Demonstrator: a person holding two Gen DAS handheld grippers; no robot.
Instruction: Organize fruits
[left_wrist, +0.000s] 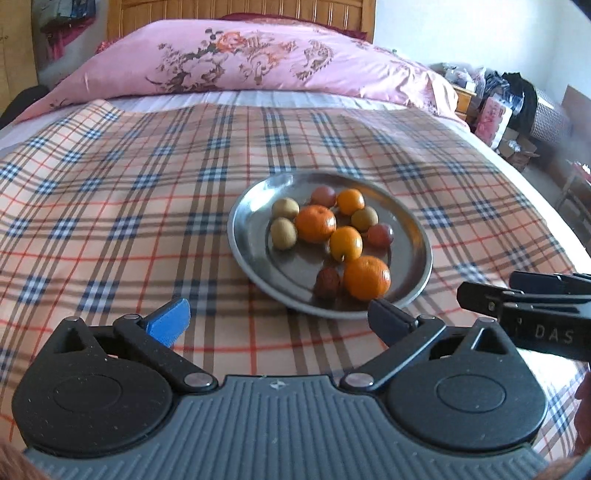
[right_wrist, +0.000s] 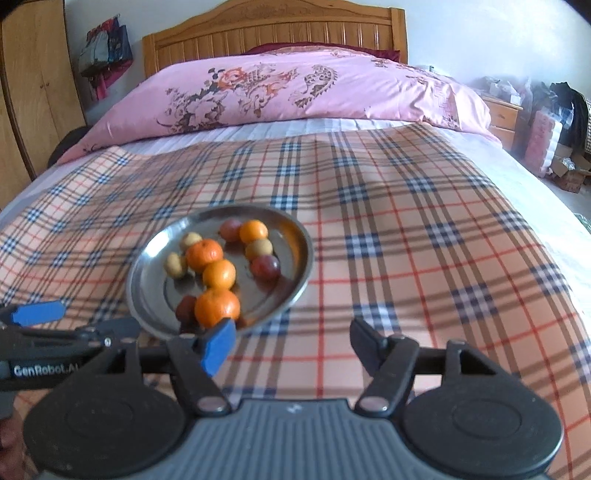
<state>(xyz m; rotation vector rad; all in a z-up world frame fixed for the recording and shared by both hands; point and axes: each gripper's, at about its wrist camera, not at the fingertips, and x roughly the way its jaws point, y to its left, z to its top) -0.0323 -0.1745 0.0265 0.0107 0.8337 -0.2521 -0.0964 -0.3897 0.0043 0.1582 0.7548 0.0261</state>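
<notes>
Resting on a plaid sheet (left_wrist: 110, 206) over the bed, a shallow steel plate (left_wrist: 251, 243) carries every fruit (left_wrist: 316, 223): firm oranges, small tan and reddish ones. Round and light, they would likely roll; grasp across the widest part. Left gripper (left_wrist: 277, 319) gapes wide, right gripper (right_wrist: 291, 339) partly spread; both empty.

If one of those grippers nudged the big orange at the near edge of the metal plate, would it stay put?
Probably not. The orange is round and lies on a smooth steel plate, so it would likely roll. The shallow rim may stop it, or the dark fruit touching it.
</notes>
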